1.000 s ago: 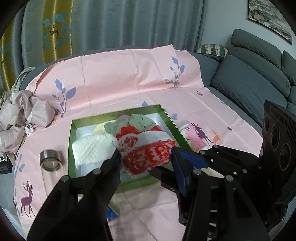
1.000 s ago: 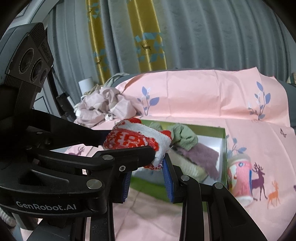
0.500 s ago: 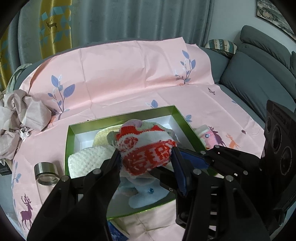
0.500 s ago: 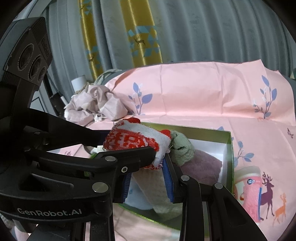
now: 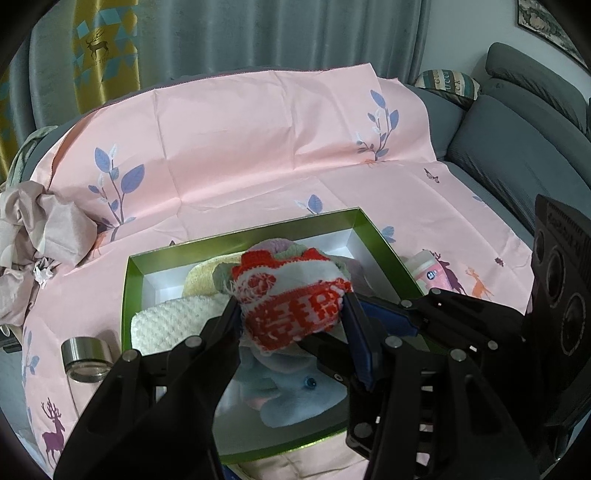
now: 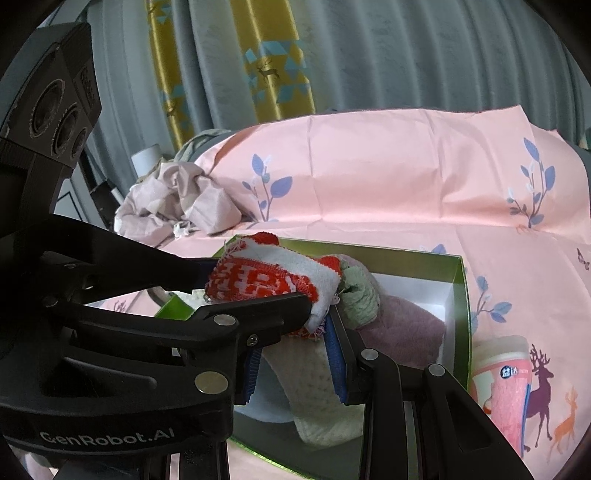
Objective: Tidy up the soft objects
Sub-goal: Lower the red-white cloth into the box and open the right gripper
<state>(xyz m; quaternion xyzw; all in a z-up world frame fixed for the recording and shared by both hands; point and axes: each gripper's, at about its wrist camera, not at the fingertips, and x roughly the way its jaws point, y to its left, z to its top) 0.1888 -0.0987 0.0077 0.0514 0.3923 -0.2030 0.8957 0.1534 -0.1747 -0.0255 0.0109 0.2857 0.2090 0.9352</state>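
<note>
Both grippers clamp knit cloth above box rim

Grey curtains hang behind a grey sofa.

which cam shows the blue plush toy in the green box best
The left wrist view: the blue plush toy lies in the near end of the green box, one eye showing, below the red-and-white knit piece. In the right wrist view only a pale sliver appears behind the tool fingers.
</note>
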